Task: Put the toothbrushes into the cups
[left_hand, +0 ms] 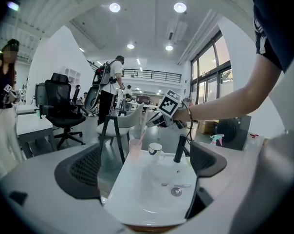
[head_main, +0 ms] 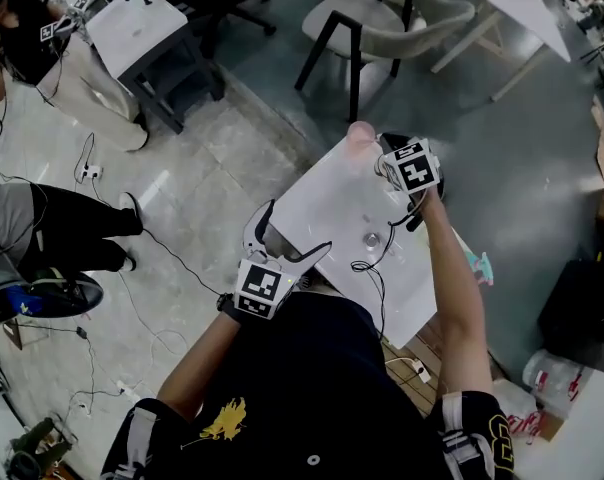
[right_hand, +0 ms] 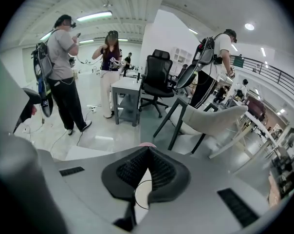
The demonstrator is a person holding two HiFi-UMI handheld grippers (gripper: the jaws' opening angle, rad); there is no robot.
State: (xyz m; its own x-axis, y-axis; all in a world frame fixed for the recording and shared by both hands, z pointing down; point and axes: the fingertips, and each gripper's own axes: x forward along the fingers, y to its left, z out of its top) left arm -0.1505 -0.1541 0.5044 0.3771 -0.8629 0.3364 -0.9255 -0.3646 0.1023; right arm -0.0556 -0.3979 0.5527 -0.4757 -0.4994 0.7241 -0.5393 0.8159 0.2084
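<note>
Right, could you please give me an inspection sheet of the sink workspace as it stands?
Surface: white sink basin, black faucet at its back.
Job's things: pink cup and second cup at the basin's back edge; held toothbrush angled down at the pink cup; loose toothbrush by the drain.
Clutter: teal spray bottle.
Grippers: right gripper shut on the held toothbrush; left gripper open, empty.
Cables: black cable across the basin; floor cables.
Surroundings: grey chair, desk, people standing.

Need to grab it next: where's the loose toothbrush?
Left gripper view, right of centre: the loose toothbrush lies in the sink beside the drain, below the faucet.
</note>
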